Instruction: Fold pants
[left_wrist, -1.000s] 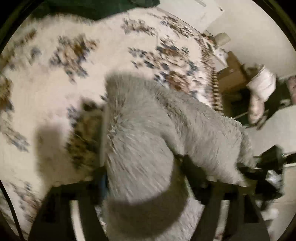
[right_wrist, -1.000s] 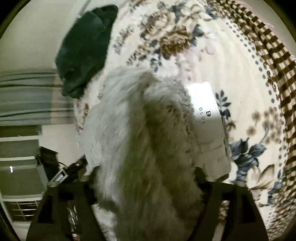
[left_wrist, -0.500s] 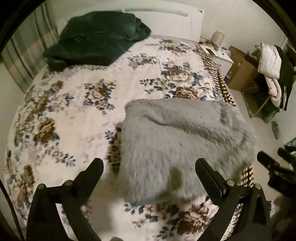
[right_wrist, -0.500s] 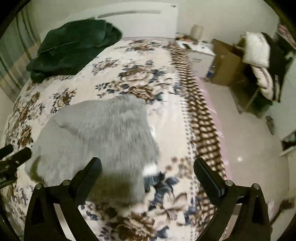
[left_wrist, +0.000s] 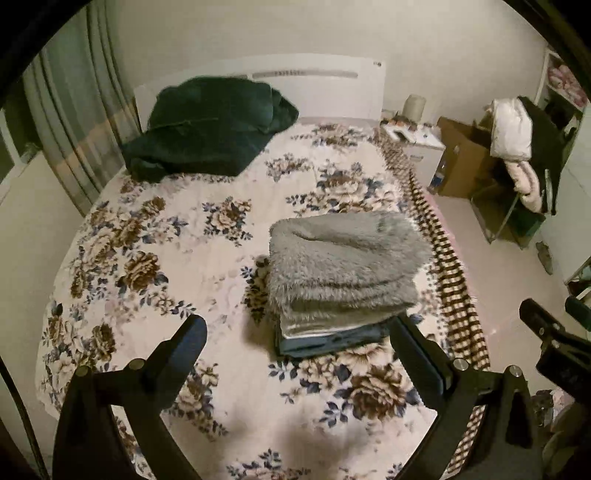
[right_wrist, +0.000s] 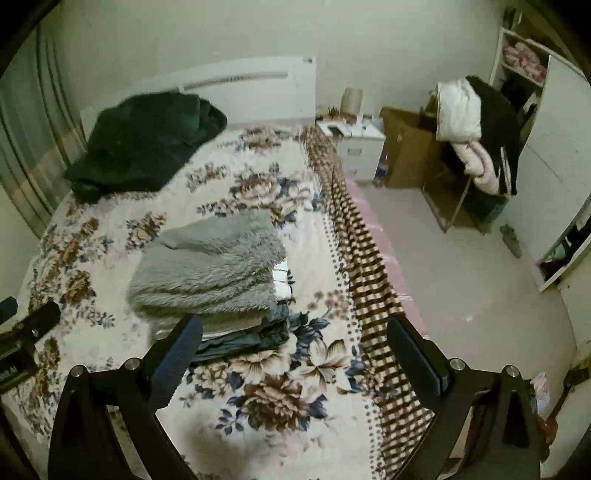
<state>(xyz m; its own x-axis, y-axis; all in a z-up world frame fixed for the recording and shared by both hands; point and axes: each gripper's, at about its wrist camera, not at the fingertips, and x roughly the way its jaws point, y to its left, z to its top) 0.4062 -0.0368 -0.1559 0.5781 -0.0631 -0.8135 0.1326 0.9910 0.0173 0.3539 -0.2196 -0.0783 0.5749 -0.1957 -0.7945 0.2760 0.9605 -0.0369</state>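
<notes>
A bed (left_wrist: 155, 258) fills most of both views, covered by a cream blanket printed with brown and blue flowers; along its right edge the blanket turns to a brown-and-white check band (right_wrist: 365, 280) that hangs toward the pale floor (right_wrist: 461, 280). A white headboard (left_wrist: 332, 88) stands against the far wall, and striped curtains (left_wrist: 70, 122) hang past the left edge of the bed. In the far right corner of the room are a white nightstand (right_wrist: 354, 144), a brown cardboard box (right_wrist: 406, 155) and a rack draped with white, pink and black clothing (right_wrist: 476, 129); a white wardrobe (right_wrist: 554, 173) with an open shelf stands beside it.

A dark green blanket (left_wrist: 207, 129) lies heaped at the far left corner of the bed, against the headboard. The folded grey fuzzy pants (left_wrist: 343, 266) sit near the right edge of the bed, about midway along it, on top of a small stack of other folded clothes (left_wrist: 328, 338), the lowest of them blue. A white tag (right_wrist: 282, 282) shows at the right side of the pants; any writing on it is too small to read.

The left gripper (left_wrist: 295, 365) and the right gripper (right_wrist: 295, 358) both hover over the near end of the bed with their fingers spread wide apart and nothing between them, clear of the stack.
</notes>
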